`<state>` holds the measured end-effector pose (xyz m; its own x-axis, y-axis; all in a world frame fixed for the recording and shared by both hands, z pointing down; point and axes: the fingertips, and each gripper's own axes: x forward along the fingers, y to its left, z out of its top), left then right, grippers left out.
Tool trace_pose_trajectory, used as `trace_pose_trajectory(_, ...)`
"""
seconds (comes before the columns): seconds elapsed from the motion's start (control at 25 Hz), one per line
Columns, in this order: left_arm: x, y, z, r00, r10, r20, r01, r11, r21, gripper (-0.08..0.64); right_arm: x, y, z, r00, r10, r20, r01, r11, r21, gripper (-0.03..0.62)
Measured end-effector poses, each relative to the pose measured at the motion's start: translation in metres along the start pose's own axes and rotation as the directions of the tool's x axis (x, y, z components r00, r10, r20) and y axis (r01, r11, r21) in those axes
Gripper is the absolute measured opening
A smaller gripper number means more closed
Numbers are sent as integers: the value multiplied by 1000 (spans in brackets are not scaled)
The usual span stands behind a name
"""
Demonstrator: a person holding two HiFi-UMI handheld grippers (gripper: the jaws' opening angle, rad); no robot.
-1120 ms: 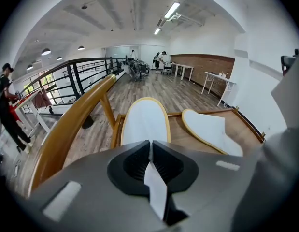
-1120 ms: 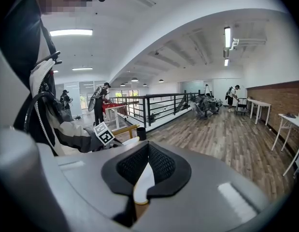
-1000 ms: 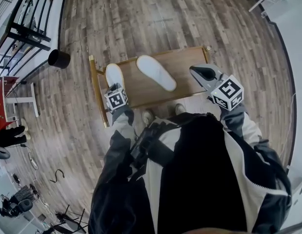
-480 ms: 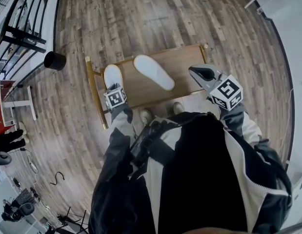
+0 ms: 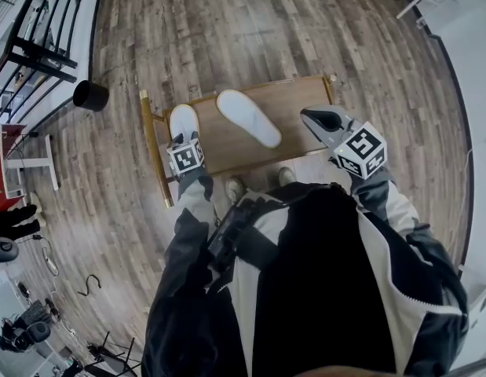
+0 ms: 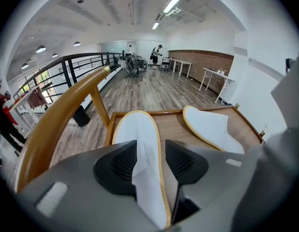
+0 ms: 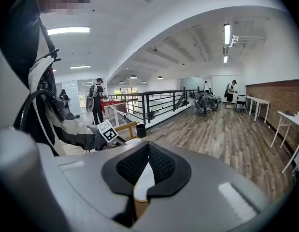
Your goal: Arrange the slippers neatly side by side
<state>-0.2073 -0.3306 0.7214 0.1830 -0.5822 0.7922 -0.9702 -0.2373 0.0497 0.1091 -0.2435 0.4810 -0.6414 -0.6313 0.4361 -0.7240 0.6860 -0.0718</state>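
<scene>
- Bright, even light is cast by ceiling strip lights (image 6: 171,5), seen at 1 o'clock in the left gripper view.
- Shadows are kept soft and faint; a pale sheen is seen on the wooden floor (image 5: 250,22) at 12 o'clock in the head view.
- Strong fisheye bending is shown throughout: the railing (image 5: 45,60) at 10 o'clock is curved, and black corners are left in both gripper views.
- The white slipper (image 6: 139,134) is rendered very bright, with little surface detail.

Straddles a white slipper (image 6: 137,129) with the left claw (image 6: 150,161), jaws just opened, standing apart. Flat on the tabletop (image 6: 174,125); second slipper (image 6: 213,129) to its right, apart, angled away. Curved wooden rail (image 6: 62,111) at left.
</scene>
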Motion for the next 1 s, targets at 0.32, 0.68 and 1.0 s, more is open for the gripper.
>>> trace_pose_trajectory(0.32,-86,-49,114,936,-130,327,123,991,42,64,22,10,6,999,53,6,-53,998,-23,5)
trace_pose_trajectory(0.68,-256,-137,196,629,-441,640,278,897,344,18,27,40,71,988,95,125,-80,990,-119,5)
trace_pose_trajectory(1.0,-301,-148,189,579,-489,652,260,869,421,17,26,57,107,965,85,249,-52,990,-134,5)
